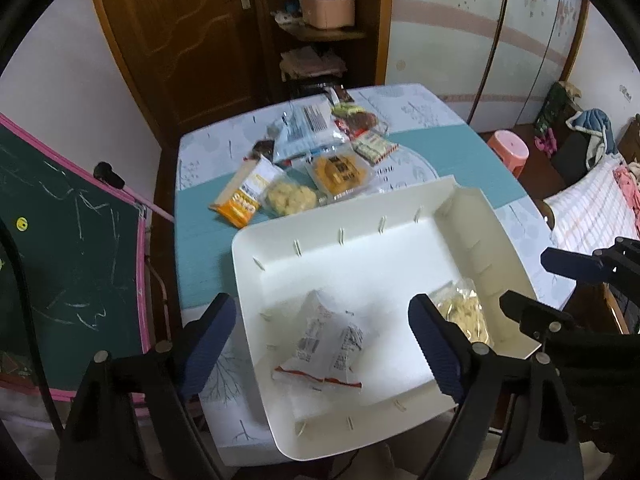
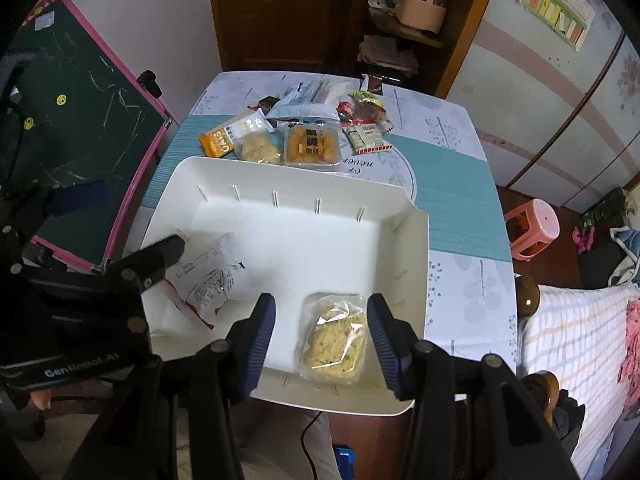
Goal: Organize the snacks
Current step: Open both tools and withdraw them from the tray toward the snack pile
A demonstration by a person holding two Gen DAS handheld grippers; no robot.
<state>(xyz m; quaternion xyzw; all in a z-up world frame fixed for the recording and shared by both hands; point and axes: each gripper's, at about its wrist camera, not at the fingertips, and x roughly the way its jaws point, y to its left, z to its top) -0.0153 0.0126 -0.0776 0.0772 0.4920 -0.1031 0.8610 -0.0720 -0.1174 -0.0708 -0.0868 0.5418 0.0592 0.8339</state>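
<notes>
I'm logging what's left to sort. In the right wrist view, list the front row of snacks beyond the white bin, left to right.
Orange oats packet → clear bag of pale yellow puffs → clear tray of orange-yellow pastries → green-and-white packet.

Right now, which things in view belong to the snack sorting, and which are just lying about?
Part of the job:
white tray
white packets in tray
clear pastry pack in tray
orange oat bar
boxed yellow cakes
rest of snack pile
left gripper, right gripper

Just lying about:
chalkboard
pink stool
pink basket on shelf
</notes>
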